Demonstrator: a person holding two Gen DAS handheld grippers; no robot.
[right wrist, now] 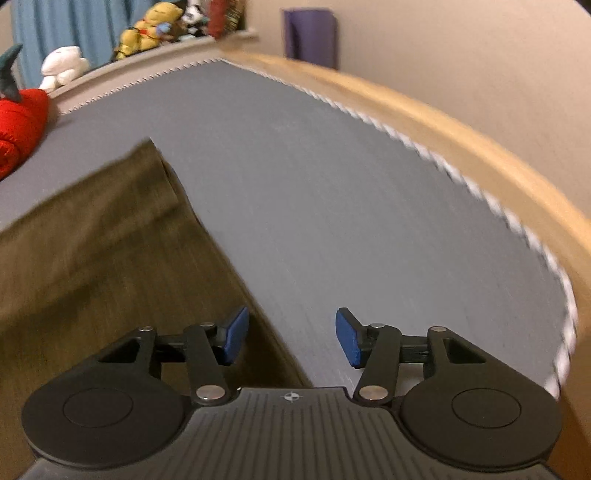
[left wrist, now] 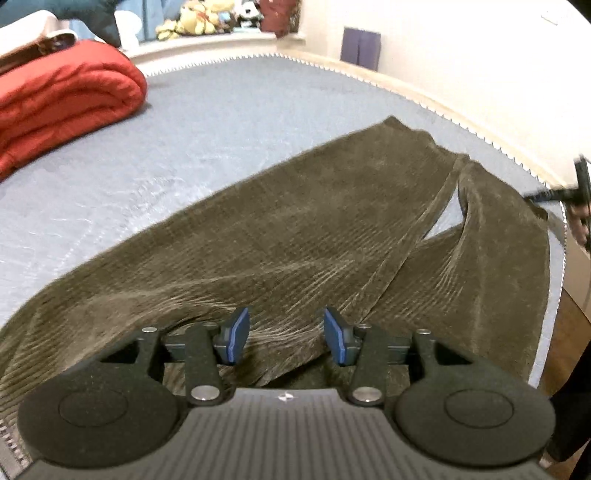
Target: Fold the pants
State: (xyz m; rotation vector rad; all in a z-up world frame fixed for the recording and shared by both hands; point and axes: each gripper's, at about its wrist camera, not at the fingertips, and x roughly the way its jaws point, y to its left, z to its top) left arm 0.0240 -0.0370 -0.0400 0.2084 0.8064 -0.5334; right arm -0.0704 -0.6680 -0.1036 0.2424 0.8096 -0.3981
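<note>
Olive-brown corduroy pants (left wrist: 295, 229) lie spread on the grey-blue bed cover (left wrist: 221, 129), their two legs running to the far right with a small gap of cover between them. My left gripper (left wrist: 287, 336) hangs open just above a raised fold of the cloth near me, and its blue pads (left wrist: 238, 334) press on nothing. In the right wrist view the pants (right wrist: 92, 258) fill the left side. My right gripper (right wrist: 291, 334) is open over the pants' edge, its left pad above cloth and its right pad above bare cover (right wrist: 369, 221). That view is motion-blurred.
A folded red quilt (left wrist: 66, 107) lies at the far left of the bed. Plush toys (left wrist: 199, 18) line the ledge behind. The bed's zigzag-trimmed edge and wooden frame (right wrist: 480, 147) curve along the right. A hand (left wrist: 581, 225) with a black tool shows at the right edge.
</note>
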